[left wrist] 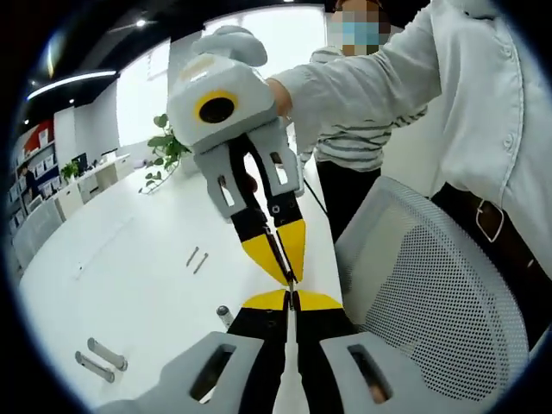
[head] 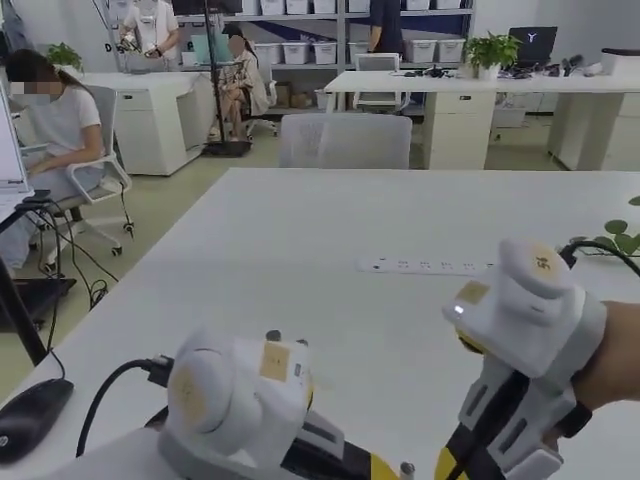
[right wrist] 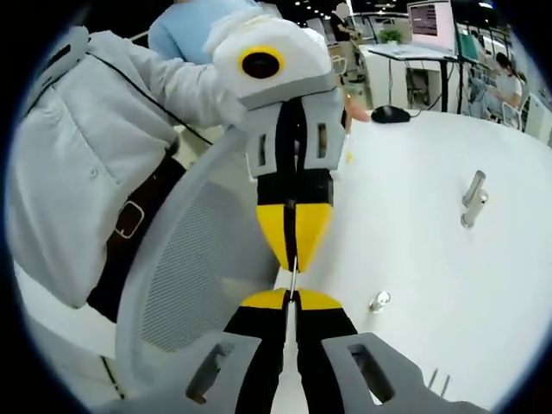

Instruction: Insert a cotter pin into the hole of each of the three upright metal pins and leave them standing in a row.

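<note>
The two hand-held grippers meet nose to nose just off the near edge of the white workbench [left wrist: 129, 285], above a grey mesh office chair [left wrist: 414, 285]. The left gripper [left wrist: 291, 300] has its yellow-tipped jaws pressed together on a thin silver cotter pin [left wrist: 290, 289]. The right gripper [right wrist: 291, 299] is pinched onto the same wire from the opposite end, so the tips almost touch. On the bench near the edge stands one short cylindrical metal pin [left wrist: 224, 316], upright. Two more metal pins [left wrist: 99, 360] lie flat side by side, well apart from it. A pair of spare cotter pins [left wrist: 197, 258] lies further in on the bench. In the head view a white power strip [head: 425, 265] rests further back.
</note>
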